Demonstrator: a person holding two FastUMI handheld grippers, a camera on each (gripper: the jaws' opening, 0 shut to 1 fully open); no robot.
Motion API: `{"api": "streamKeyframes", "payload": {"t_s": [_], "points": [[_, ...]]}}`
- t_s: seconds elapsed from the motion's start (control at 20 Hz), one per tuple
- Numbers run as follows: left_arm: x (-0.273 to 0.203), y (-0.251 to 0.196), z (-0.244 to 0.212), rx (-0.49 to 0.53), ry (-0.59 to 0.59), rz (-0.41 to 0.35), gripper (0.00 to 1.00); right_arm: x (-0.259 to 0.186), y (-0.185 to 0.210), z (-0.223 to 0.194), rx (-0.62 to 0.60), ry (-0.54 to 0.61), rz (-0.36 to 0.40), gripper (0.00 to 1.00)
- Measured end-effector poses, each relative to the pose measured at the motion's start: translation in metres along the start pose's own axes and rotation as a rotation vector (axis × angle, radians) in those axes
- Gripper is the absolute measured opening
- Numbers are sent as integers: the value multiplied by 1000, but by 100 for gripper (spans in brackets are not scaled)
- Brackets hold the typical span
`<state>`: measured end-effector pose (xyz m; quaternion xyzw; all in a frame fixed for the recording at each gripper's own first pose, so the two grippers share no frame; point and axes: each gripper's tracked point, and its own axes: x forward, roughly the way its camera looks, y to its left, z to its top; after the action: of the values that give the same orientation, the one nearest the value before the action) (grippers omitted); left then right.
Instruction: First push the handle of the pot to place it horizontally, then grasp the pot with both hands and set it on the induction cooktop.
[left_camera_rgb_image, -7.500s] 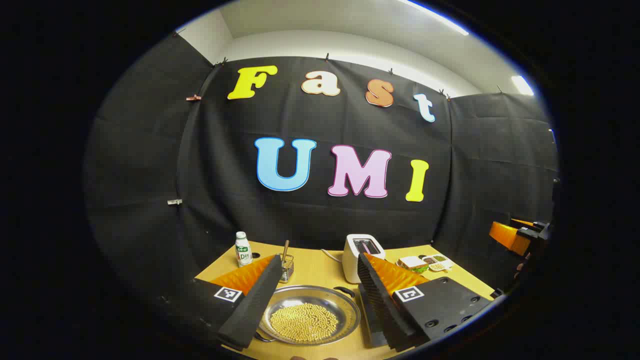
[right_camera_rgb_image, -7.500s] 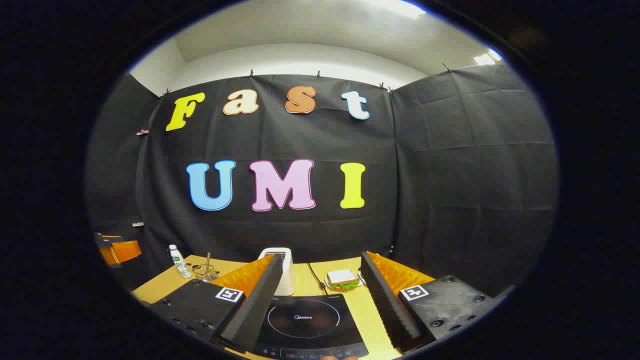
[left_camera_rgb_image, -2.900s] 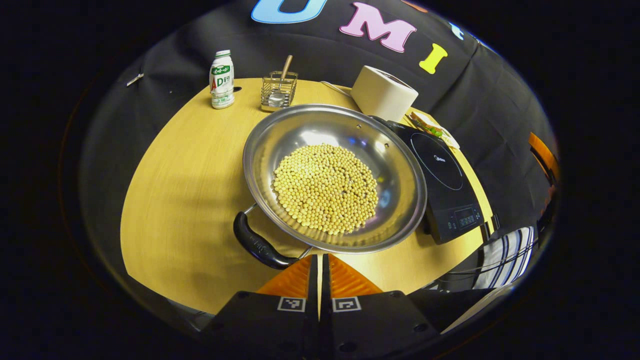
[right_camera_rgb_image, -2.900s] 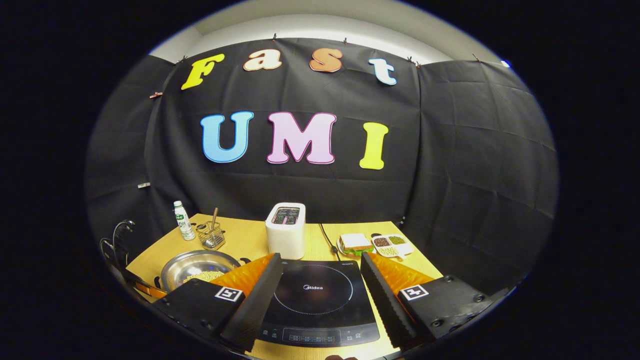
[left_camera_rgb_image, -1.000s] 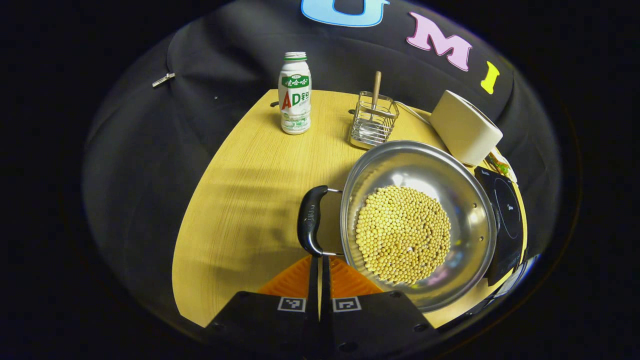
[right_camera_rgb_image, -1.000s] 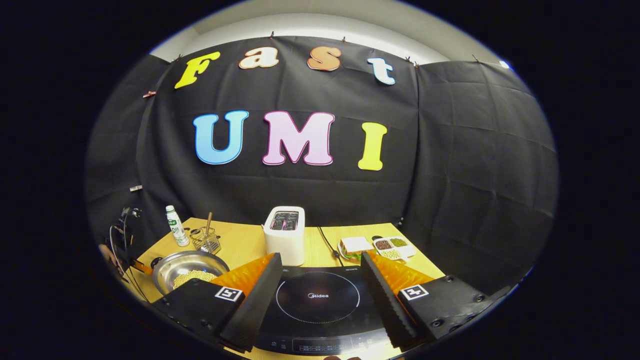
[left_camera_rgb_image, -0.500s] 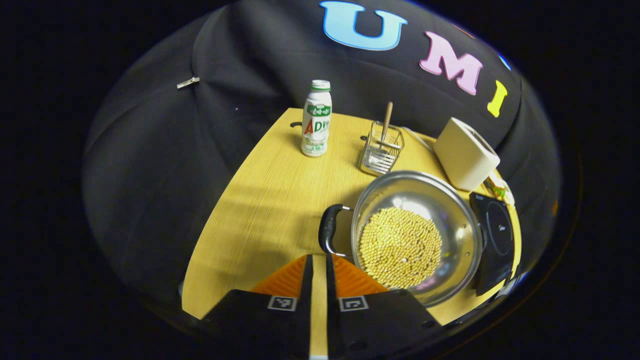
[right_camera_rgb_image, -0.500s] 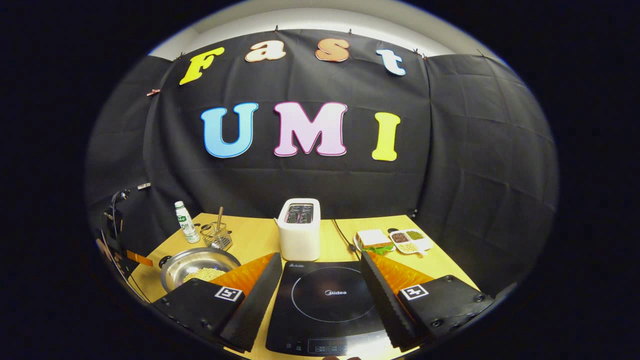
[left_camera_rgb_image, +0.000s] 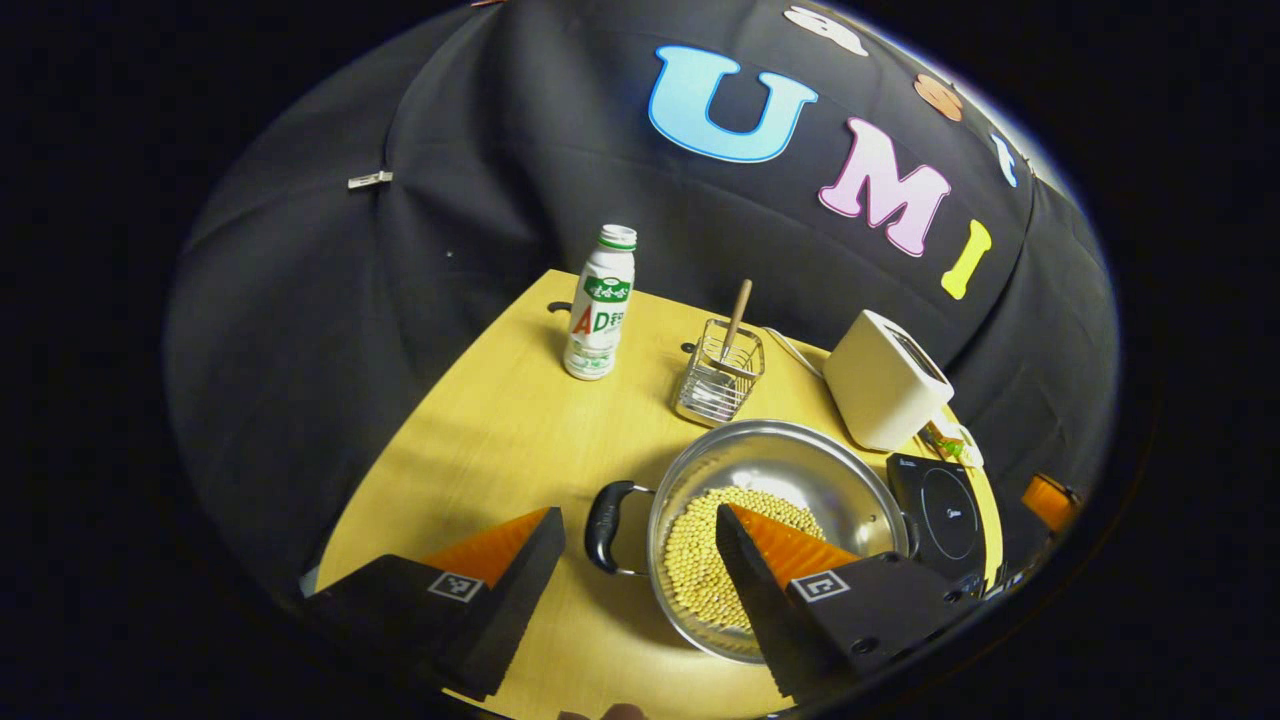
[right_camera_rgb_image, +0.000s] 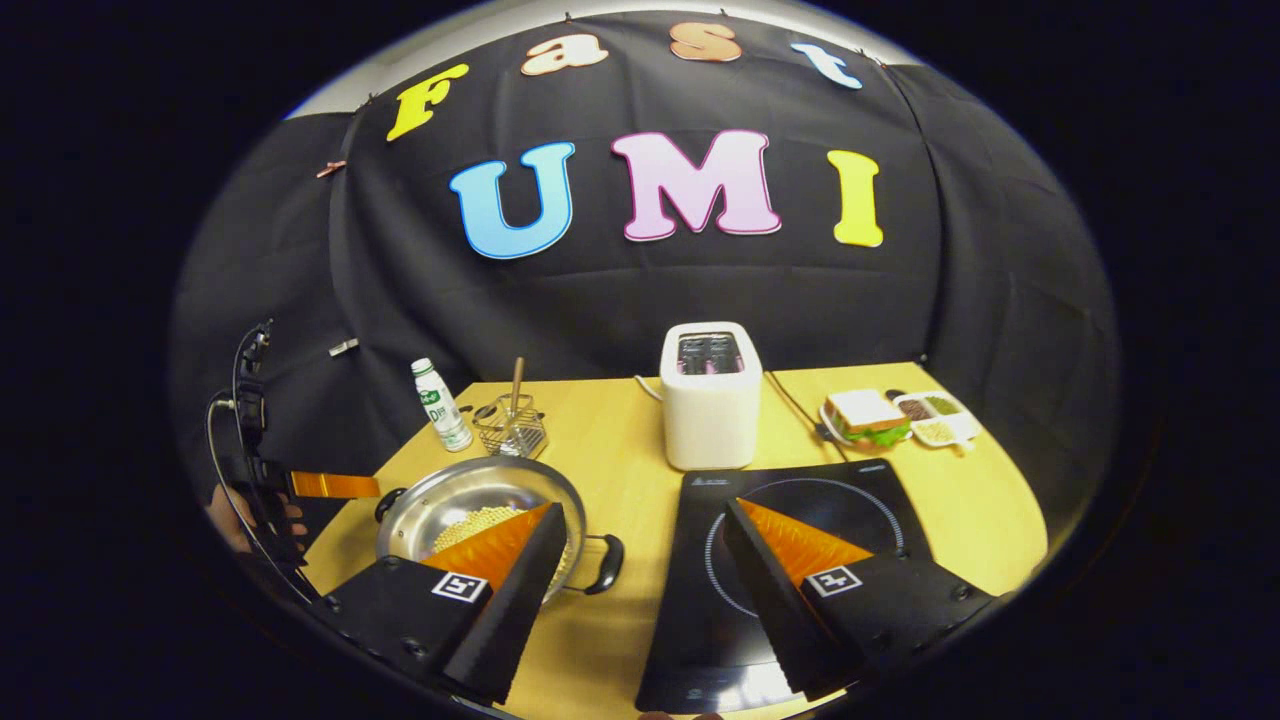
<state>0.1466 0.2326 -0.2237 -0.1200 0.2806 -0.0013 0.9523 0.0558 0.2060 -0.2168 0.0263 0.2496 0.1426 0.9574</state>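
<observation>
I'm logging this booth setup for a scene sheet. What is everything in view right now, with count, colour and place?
pot: 1, silver with black handles, on the table left of the cooktop
beans: many, pale yellow, in the pot
induction cooktop: 1, black, front right of the table
toaster: 1, white, behind the cooktop
bottle: 1, white with a green cap, back left
wire holder: 1, metal, holding a wooden-handled utensil, beside the bottle
sandwich: 1, on a plate, back right
divided dish: 1, white, beside the sandwich
table: 1, light wood
left gripper: 1, open, above the pot's left handle
right gripper: 1, open, between pot and cooktop
hand: 1, holding the left gripper
</observation>
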Motion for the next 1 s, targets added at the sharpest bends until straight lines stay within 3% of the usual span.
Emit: {"api": "streamKeyframes", "payload": {"t_s": [0.35,0.7,1.0], "points": [[32,3,-3,6,-1,-44,96,67,22,-61,13,159,15,99],[53,10,-19,57,60,-81,96,91,23,-109,66,315,10,99],[74,5,-39,40,150,-136,95,107,32,-132,125,392,15,99]]}}
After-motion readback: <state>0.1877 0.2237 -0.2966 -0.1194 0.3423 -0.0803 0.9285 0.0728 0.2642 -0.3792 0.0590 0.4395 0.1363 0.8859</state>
